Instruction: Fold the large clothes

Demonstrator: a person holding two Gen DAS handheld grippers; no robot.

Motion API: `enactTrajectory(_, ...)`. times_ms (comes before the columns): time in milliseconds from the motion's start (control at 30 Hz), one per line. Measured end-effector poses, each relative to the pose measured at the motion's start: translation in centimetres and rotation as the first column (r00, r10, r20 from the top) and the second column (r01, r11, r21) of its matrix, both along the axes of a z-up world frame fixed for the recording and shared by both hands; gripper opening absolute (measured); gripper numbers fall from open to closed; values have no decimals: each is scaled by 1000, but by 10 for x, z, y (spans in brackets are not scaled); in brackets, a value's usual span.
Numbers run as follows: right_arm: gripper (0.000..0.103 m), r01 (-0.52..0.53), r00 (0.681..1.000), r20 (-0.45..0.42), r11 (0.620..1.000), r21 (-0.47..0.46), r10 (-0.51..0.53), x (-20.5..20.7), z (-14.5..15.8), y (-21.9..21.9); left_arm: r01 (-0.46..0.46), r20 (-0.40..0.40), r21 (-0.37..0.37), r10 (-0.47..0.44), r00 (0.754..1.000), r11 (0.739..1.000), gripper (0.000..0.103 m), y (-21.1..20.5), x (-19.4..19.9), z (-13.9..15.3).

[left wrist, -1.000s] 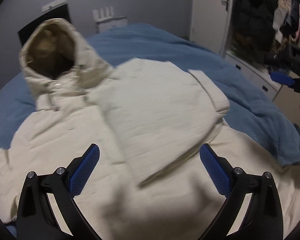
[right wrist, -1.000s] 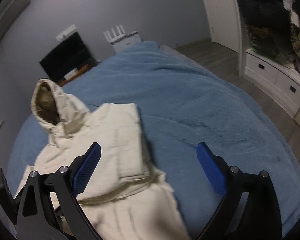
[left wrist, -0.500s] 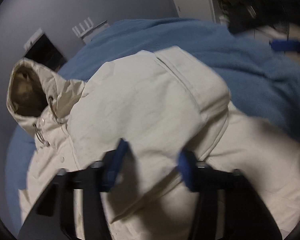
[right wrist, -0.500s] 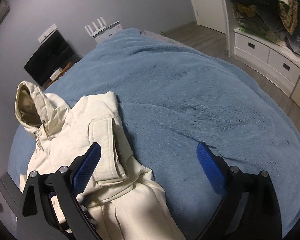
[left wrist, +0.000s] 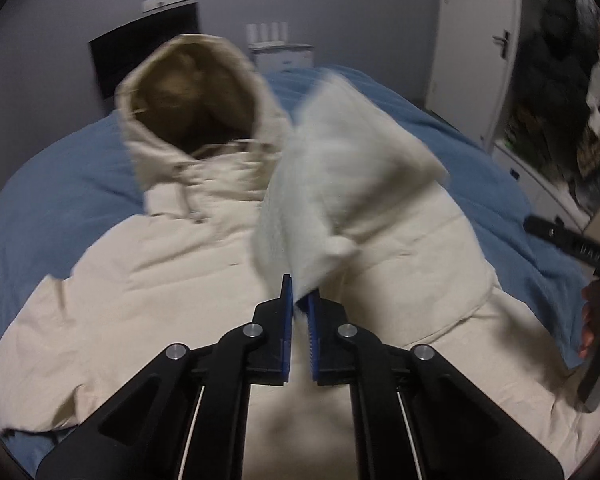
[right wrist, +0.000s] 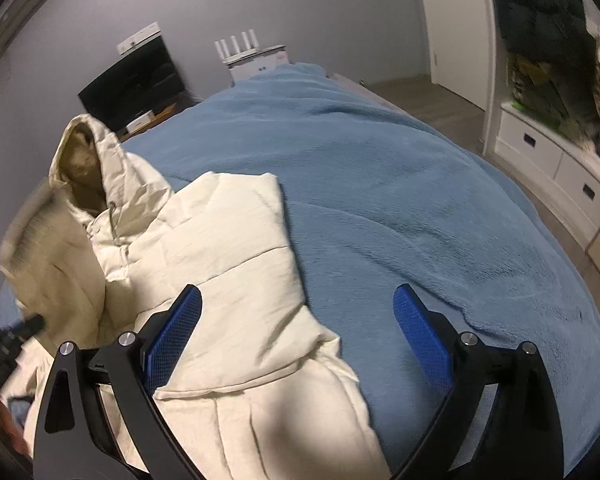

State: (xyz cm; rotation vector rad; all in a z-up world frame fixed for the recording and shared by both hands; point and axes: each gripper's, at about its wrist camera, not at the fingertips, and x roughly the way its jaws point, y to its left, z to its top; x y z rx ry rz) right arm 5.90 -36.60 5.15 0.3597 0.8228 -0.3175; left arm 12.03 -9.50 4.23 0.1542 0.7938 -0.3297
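Left gripper (left wrist: 299, 298), at the bottom centre of its frame, has its blue pads pinched together on an edge of the cream sleeve (left wrist: 340, 184), which rises blurred from the pads toward the upper middle of the frame. Right gripper (right wrist: 296, 320) hangs with its pads wide apart and nothing between them, low in its own frame, over the right edge of the coat where it meets the blue blanket (right wrist: 420, 200).

Spread on that blanket is the cream hooded parka (left wrist: 160, 280), filling the lower half of the left view, its hood (left wrist: 192, 100) standing open at the upper left.

As a judgement, the fold is at an early stage: one sleeve is only being handled, the body lies mostly flat, and the other side, the hem and the hood all remain to be folded.
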Motion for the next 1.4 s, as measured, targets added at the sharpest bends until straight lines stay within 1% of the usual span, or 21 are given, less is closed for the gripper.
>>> enactTrajectory(100,92,-35,999,3,999,-22,35,2,0,13,-42,-11,-58,41,999,997,7,37,-6,3)
enactTrajectory(167,92,-67,998,5,997,-34,67,4,-2,25,-85,-25,-66,84,996,994,7,59,-8,-7)
enactTrajectory(233,92,-104,995,5,994,-21,104,6,-7,35,-134,-78,-86,128,989,987,7,77,-4,-27)
enactTrajectory(300,92,-143,990,-16,990,-21,142,10,-15,45,-177,-130,-105,163,978,979,7,89,-4,-45)
enactTrajectory(367,92,-165,986,-35,985,-42,164,12,-19,55,-219,-193,-124,193,962,968,7,100,1,-64)
enactTrajectory(433,92,-188,981,-51,980,-57,186,14,-24,62,-240,-242,-150,199,950,959,8,108,6,-74)
enactTrajectory(533,92,-219,975,-64,974,-62,215,15,-28,68,-262,-282,-182,205,937,948,10,116,9,-81)
enactTrajectory(600,92,-228,972,-71,972,-57,224,16,-30,69,-264,-283,-194,203,937,945,11,119,7,-81)
enactTrajectory(667,92,-233,970,-75,972,-40,229,17,-33,68,-265,-275,-199,206,939,943,23,120,2,-76)
enactTrajectory(700,92,-235,970,-75,972,-27,232,17,-34,67,-272,-271,-194,215,938,942,43,122,-2,-75)
enactTrajectory(733,92,-236,969,-75,972,-19,234,17,-35,67,-295,-245,-179,247,937,939,74,124,-7,-69)
enactTrajectory(767,92,-235,969,-76,972,-11,234,18,-36,66,-315,-197,-175,280,940,933,82,127,-12,-61)
enactTrajectory(800,92,-232,970,-77,973,-4,231,18,-37,65,-322,-154,-191,296,943,927,85,130,-16,-51)
enactTrajectory(867,92,-229,970,-76,973,7,229,19,-37,64,-320,-125,-205,300,946,925,85,132,-19,-42)
enactTrajectory(900,92,-231,970,-74,973,12,231,20,-37,64,-309,-109,-199,293,950,930,85,130,-18,-40)
enactTrajectory(967,92,-238,969,-71,971,13,238,25,-38,66,-287,-101,-164,274,956,944,85,122,-13,-43)
enactTrajectory(1100,94,-275,959,-83,961,-39,271,41,-46,77,-270,-154,-89,255,955,959,85,104,4,-69)
enactTrajectory(1167,95,-297,948,-129,954,-42,290,49,-62,83,-268,-183,-47,255,949,962,85,99,9,-83)
enactTrajectory(1267,95,-294,934,-226,955,-43,278,53,-90,83,-269,-233,21,266,935,963,85,95,16,-106)
enactTrajectory(1300,95,-296,932,-233,954,-41,279,53,-96,82,-268,-238,32,268,934,963,85,94,16,-110)
enactTrajectory(1400,96,-295,932,-233,955,-41,278,53,-101,83,-261,-228,67,270,935,963,87,90,16,-118)
